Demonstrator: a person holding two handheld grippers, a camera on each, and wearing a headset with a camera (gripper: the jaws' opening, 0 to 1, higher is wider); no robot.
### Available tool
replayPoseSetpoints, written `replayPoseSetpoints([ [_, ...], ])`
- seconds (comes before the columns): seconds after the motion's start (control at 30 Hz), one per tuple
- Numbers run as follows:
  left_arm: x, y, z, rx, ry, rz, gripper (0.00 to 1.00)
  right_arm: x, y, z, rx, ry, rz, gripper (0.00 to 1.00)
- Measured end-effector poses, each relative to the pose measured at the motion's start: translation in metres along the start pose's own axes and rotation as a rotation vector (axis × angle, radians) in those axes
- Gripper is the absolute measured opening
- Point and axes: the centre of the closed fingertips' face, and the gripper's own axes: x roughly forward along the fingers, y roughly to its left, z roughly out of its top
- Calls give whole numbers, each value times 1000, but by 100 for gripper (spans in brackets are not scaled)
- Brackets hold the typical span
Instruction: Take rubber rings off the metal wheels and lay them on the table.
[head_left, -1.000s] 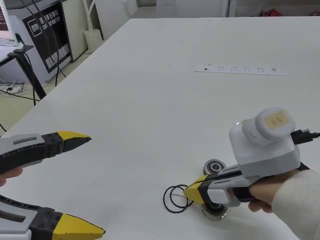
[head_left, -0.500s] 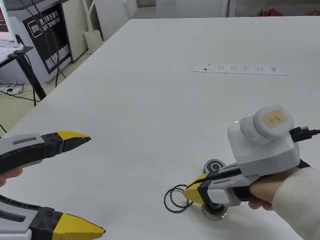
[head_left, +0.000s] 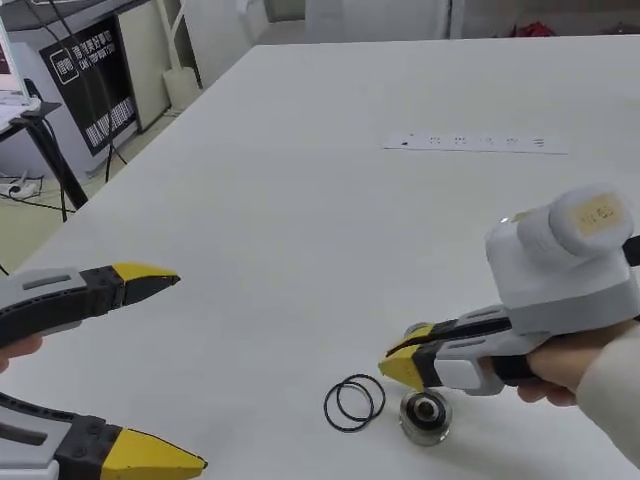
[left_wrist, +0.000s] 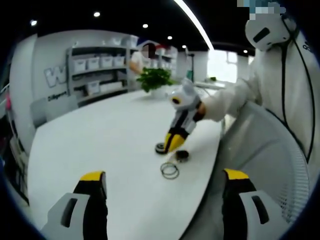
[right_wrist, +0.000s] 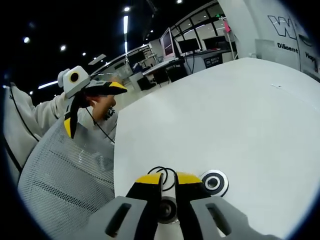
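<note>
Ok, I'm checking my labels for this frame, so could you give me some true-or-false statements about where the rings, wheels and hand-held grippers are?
1. The thin black rubber rings lie flat on the white table. True.
2. The left hand-held gripper is shut on a ring. False: its jaws stand wide apart, empty.
3. A round metal wheel sits beside the rings. True.
4. The right hand-held gripper holds a ring in the air. False: it holds none.
5. A white power strip lies farther up the table. True.
</note>
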Motion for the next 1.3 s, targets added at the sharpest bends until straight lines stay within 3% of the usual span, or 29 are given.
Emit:
replayPoseSetpoints([
  [0.63,4,4,11,32,9,-21,96,-47,-22,9,-19,-104,-91,18],
  [0.8,6,8,22,41,-17,-21,94,-56,-31,2,-17,-126,-119,26],
  [1.3,26,10,63,119,-64,-65,89,-57,-35,-14,-48,-160,-112,30],
])
